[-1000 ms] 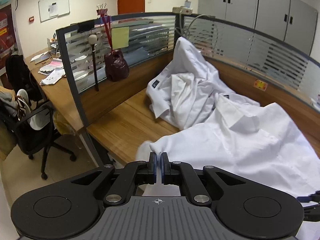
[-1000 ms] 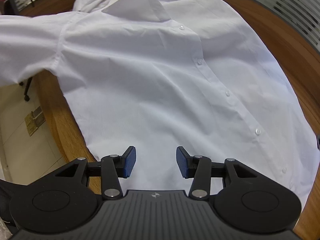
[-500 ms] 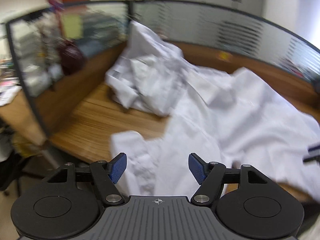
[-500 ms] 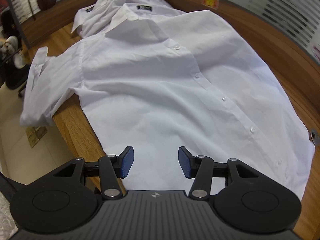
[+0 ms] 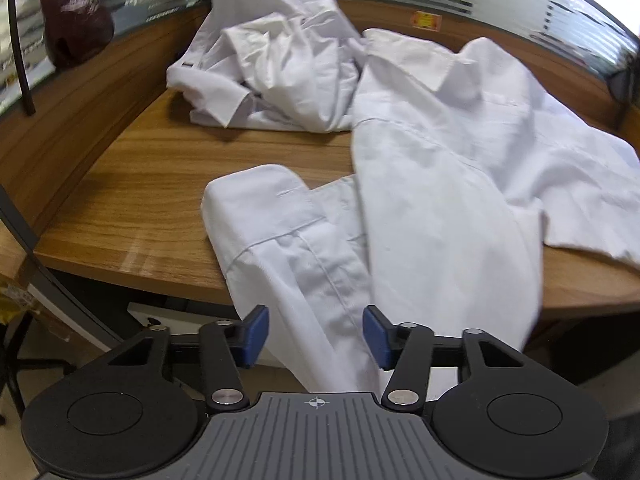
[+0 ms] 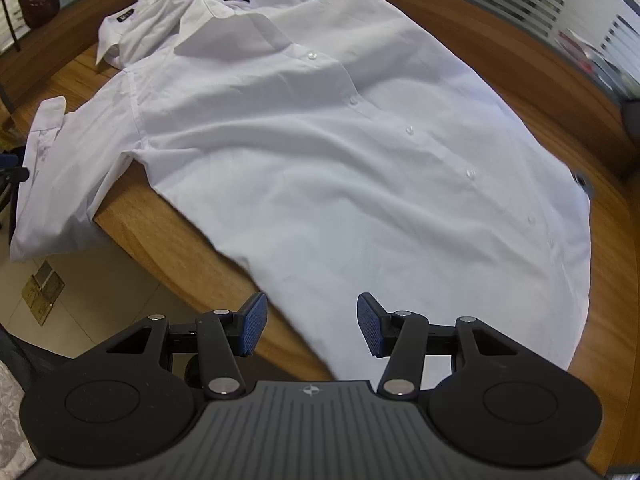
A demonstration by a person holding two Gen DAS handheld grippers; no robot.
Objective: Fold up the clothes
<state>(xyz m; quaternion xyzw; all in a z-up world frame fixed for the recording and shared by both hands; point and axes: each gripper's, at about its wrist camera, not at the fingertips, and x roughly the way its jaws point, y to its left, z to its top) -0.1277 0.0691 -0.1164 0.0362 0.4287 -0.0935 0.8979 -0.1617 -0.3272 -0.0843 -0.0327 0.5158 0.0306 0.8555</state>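
Shirt (image 6: 320, 152) lies spread on the tabletop (image 6: 168, 248). Its sleeve (image 5: 304, 264) hangs between the left tool (image 5: 315, 334) pads, just narrowed, not clamped. Right tool (image 6: 308, 324) gapes, hem at 12 o'clock.

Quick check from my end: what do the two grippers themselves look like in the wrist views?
Both look alike. The left gripper and right gripper each have a black body with a grey ribbed centre plate bearing a small crosshair mark, two round black discs at the sides, black linkage arms with silver pivot screws, and blue textured finger pads. No cables, hands or sleeves show.
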